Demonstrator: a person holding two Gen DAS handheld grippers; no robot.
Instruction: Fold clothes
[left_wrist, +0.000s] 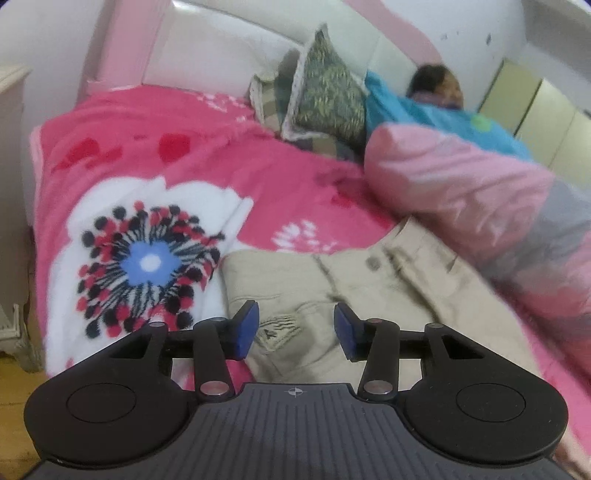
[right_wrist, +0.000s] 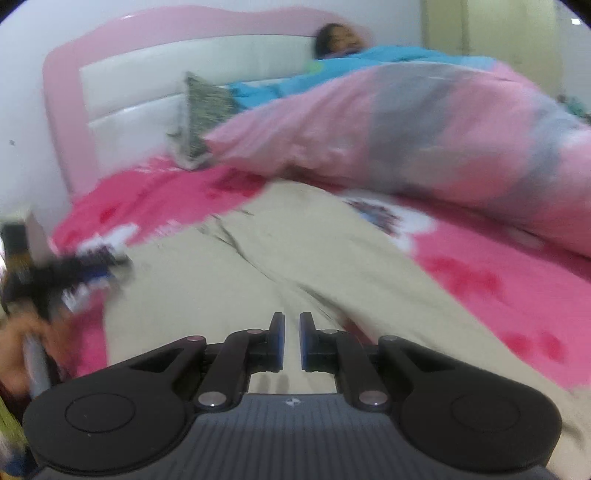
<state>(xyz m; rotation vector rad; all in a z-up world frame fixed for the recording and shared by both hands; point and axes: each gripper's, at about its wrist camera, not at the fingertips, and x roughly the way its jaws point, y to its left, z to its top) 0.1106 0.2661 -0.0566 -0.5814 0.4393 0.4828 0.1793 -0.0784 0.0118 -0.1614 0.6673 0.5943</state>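
Observation:
Beige trousers (left_wrist: 369, 291) lie spread on a pink flowered blanket (left_wrist: 147, 166) on the bed, button and waistband at the far end. My left gripper (left_wrist: 295, 325) hovers just over their near edge by a stitched pocket, open, its blue pads apart with nothing between them. In the right wrist view the trousers (right_wrist: 277, 258) fill the middle, and my right gripper (right_wrist: 291, 332) stands low over them, shut to a thin slit with no cloth in it. The left gripper (right_wrist: 92, 266) shows as a blur at the left edge of the trousers, with a hand (right_wrist: 22, 332) below it.
A bulky pink and grey quilt (left_wrist: 480, 192) lies along the right of the trousers. A person (left_wrist: 436, 85) rests under a blue cover by the headboard (left_wrist: 221, 55), beside a green patterned pillow (left_wrist: 325, 88). A pale nightstand (left_wrist: 11, 147) stands left of the bed.

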